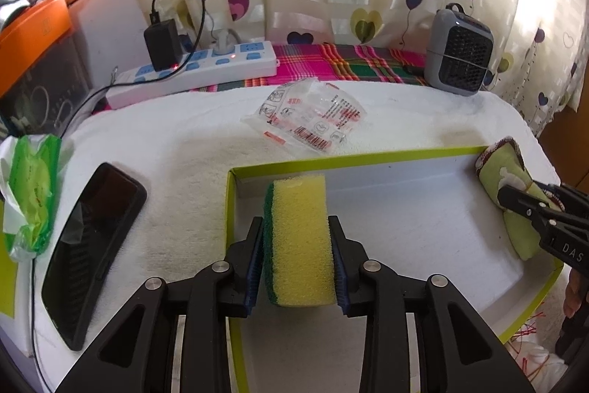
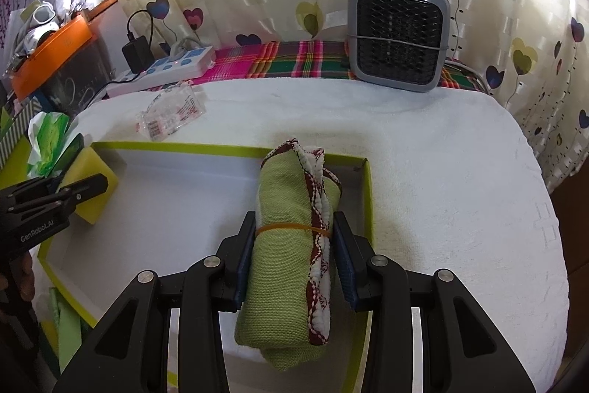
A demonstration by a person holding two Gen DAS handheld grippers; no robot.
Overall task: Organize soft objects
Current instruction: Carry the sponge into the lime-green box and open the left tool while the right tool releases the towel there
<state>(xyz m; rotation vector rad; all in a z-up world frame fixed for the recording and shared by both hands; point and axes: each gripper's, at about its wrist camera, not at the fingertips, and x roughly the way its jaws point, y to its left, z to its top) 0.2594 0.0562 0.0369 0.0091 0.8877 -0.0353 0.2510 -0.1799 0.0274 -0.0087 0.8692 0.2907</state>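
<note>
My left gripper [image 1: 297, 227] is shut on a yellow sponge with a green scouring side [image 1: 299, 238], held over the left end of a shallow white box with a lime-green rim [image 1: 349, 164]. My right gripper [image 2: 294, 227] is shut on a rolled green cloth bound with a rubber band [image 2: 285, 245], held over the right end of the same box [image 2: 176, 146]. The cloth [image 1: 515, 197] and right gripper [image 1: 522, 205] show at the right of the left wrist view. The sponge [image 2: 94, 186] and left gripper [image 2: 84, 188] show at the left of the right wrist view.
A white towel [image 1: 184, 153] covers the table. On it lie a black phone [image 1: 92, 245], a clear plastic wrapper [image 1: 309, 120] and a green tissue pack [image 1: 33, 194]. Behind stand a power strip [image 1: 206, 65] with a charger and a grey fan heater [image 2: 399, 32].
</note>
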